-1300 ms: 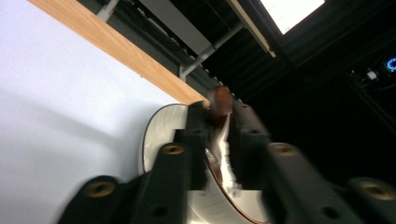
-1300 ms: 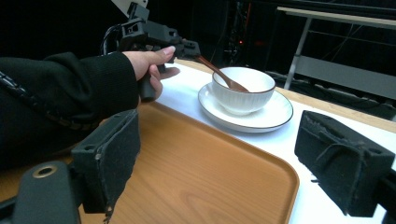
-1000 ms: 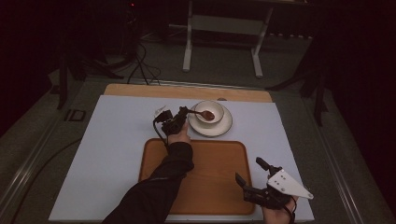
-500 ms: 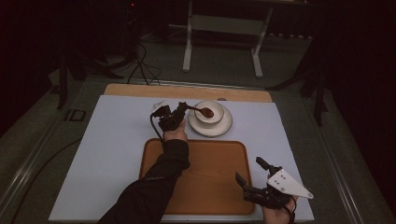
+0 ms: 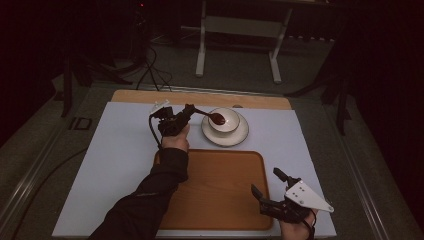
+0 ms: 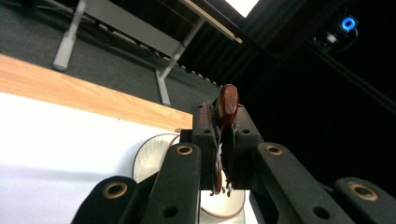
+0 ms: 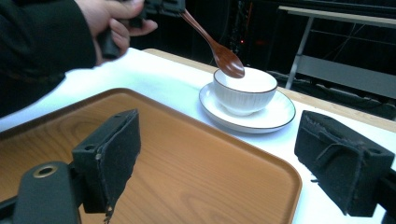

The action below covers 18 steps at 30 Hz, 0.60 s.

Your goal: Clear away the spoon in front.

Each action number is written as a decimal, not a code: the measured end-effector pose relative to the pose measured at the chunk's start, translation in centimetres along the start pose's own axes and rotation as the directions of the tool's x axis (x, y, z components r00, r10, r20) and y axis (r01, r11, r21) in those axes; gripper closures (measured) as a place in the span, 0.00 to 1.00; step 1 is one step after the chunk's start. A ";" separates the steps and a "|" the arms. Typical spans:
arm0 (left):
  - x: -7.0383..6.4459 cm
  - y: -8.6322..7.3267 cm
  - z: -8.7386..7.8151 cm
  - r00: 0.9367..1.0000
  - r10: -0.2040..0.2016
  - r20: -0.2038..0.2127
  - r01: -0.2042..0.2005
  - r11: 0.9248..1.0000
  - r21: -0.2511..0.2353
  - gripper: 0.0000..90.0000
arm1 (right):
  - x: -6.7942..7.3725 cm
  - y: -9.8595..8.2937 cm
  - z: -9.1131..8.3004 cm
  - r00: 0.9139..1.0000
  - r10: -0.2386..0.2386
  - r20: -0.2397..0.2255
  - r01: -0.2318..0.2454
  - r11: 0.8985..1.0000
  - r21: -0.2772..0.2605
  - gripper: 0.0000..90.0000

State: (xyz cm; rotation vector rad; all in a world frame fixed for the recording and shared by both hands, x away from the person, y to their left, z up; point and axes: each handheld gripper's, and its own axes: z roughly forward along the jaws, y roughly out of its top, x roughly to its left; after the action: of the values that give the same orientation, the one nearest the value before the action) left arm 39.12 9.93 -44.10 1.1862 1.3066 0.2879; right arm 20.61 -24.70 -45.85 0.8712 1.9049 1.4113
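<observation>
1. High view: the room is dim; the top and right of the frame sink into near black, while the white table (image 5: 115,160) cover in the middle is evenly lit from above.
2. Shadows on it are soft and faint; the picture is slightly grainy and low in detail.
3. Left gripper view: a bright ceiling panel (image 6: 243,5) glares at the top centre and a small blue light (image 6: 348,23) glows at the upper right; the right half is black.
4. Its near black jaws at the bottom are sharp, the white cover at the left washes out.
5. Right gripper view: the wooden tray (image 7: 196,158) shows a mild sheen; the nearest pads at the bottom corners are slightly soft.
</observation>
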 end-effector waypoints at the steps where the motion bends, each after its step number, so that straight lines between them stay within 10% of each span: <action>1: -0.1 0.3 -0.3 1.000 0.010 0.015 -0.010 1.000 0.009 0.93 | 0.0 0.0 0.0 1.000 0.001 0.001 -0.001 1.000 0.001 0.16; 18: 0.1 3.1 -5.7 0.969 0.185 0.167 -0.205 0.972 0.114 0.93 | 0.0 0.1 0.0 1.000 0.007 0.023 -0.006 1.000 -0.006 0.16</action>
State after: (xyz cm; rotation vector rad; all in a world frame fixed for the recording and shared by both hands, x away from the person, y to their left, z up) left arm 35.65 14.23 -40.65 1.4240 1.0878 0.2494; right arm 20.61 -24.63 -45.79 0.8883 1.8816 1.4036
